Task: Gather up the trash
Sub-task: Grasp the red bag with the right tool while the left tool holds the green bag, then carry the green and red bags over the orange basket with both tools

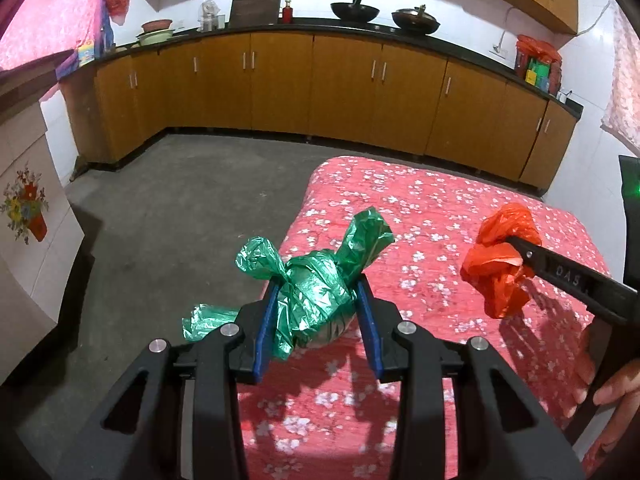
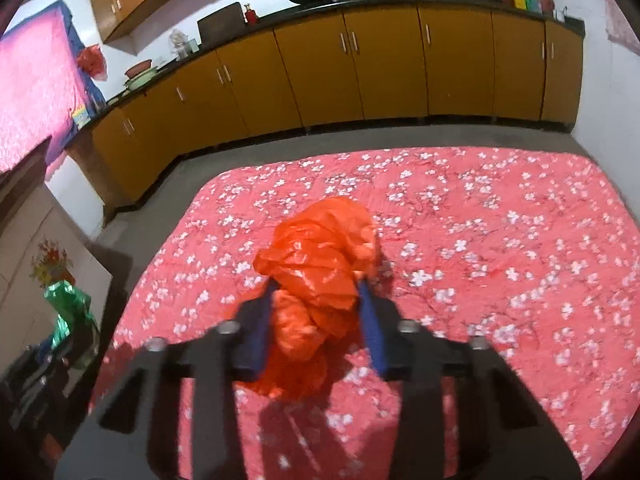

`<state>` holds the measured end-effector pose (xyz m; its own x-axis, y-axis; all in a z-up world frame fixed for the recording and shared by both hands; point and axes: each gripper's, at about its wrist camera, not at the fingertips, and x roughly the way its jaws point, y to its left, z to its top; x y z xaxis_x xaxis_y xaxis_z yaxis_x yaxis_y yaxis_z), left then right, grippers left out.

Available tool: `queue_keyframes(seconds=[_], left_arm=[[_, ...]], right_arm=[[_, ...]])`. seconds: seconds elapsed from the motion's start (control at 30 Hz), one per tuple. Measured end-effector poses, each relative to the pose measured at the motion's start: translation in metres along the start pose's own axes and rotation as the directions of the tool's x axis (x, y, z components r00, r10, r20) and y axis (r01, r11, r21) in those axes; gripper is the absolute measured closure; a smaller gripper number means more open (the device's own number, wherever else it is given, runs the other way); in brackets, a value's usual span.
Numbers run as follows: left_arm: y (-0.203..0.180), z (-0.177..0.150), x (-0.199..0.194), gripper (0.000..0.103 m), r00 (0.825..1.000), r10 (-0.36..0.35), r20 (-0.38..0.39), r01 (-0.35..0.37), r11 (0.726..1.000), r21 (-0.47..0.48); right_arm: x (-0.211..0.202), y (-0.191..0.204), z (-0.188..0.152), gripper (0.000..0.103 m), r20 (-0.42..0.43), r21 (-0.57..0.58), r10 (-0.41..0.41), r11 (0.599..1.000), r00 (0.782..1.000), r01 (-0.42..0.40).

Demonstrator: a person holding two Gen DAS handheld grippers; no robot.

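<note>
Left wrist view first: the left gripper (image 1: pixel 318 286) has its two blue pads pressed against the sides of a knotted green plastic bag (image 1: pixel 310 280), jaws partly closed around the bundle. The bag's twisted ends stick up past the fingertips and a loose tail hangs down to the left. The bundle sits over the near left edge of a table draped in a red cloth with white blossoms (image 1: pixel 432 216); whether it is lifted clear of the cloth or resting on it I cannot tell. To the right, the right gripper (image 1: pixel 516 254) reaches in from the frame edge with a crumpled orange plastic bag (image 1: pixel 498 264) caught at its tip, and part of a person's hand (image 1: pixel 616 388) shows at the lower right.

Right wrist view, somewhat blurred: the right gripper (image 2: pixel 318 288) has narrowed on the orange plastic bag (image 2: pixel 320 276), which fills the gap between the blue pads and bulges above and below them; the pads appear to press on it. The bag is above the middle of the red cloth (image 2: pixel 500 208). At the far left edge the green plastic bag (image 2: pixel 66 300) is visible.

Beyond the table lie a grey floor (image 1: pixel 180 200), a run of orange-brown cabinets (image 1: pixel 340 84) under a dark counter, and two black woks (image 1: pixel 356 11) on top.
</note>
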<state>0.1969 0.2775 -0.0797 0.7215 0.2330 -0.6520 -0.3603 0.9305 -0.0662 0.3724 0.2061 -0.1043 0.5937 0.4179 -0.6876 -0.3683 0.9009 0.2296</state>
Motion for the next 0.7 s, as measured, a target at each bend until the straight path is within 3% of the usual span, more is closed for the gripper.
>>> queue_keyframes(seconds=[0.1, 0.7], left_arm=[[-0.006, -0.001, -0.004, 0.065, 1.000, -0.015, -0.001, 0.015, 1.000, 0.006], [-0.074, -0.010, -0.065, 0.065, 0.993, -0.114, 0.031, 0.111, 0.990, 0.093]], right_arm=[[-0.010, -0.007, -0.001, 0.081, -0.003, 0.007, -0.003, 1.000, 1.000, 0.003], [-0.148, -0.082, -0.043, 0.082, 0.071, 0.058, -0.151, 0.987, 0.986, 0.147]])
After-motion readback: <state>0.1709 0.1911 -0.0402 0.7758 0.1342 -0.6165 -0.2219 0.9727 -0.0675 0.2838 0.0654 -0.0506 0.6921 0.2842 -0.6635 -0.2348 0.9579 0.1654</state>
